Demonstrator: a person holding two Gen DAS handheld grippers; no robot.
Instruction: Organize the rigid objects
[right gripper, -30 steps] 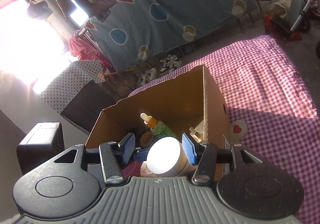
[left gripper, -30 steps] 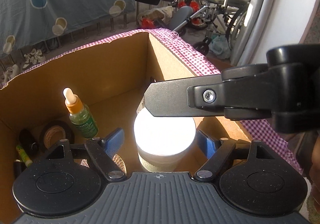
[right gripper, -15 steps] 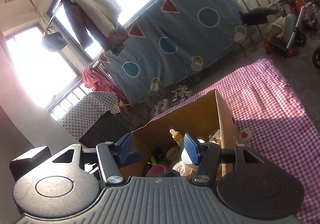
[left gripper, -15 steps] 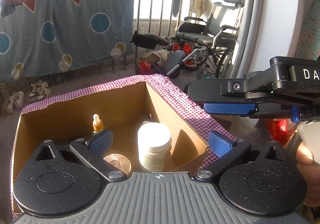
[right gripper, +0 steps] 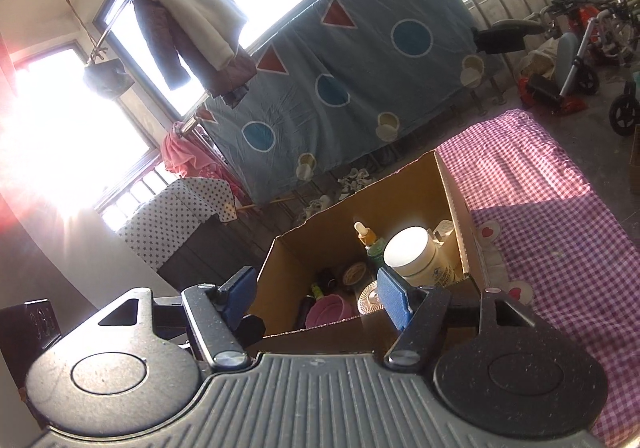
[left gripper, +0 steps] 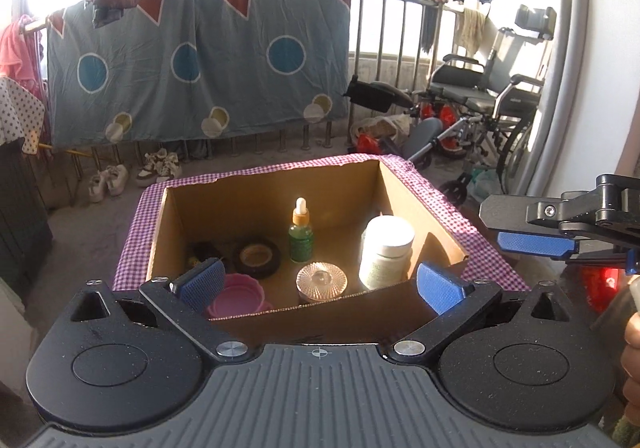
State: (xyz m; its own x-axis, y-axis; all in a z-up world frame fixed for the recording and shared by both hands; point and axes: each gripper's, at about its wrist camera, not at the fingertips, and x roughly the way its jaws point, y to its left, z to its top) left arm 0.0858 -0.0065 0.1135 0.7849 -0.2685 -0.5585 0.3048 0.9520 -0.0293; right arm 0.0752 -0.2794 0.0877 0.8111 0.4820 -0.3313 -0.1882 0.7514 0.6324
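The white jar (left gripper: 386, 252) stands upright in the cardboard box (left gripper: 416, 204), near its right wall (dropper bottle (left gripper: 301, 233) just left). I hold both the left gripper (left gripper: 320, 286) and right gripper (right gripper: 316, 298) with fingers spread, empty.

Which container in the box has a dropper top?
The small green glass bottle with the orange collar and white dropper bulb, standing upright mid-box. The white plastic jar to its right has a flat white lid; the pink scalloped bowl is open.
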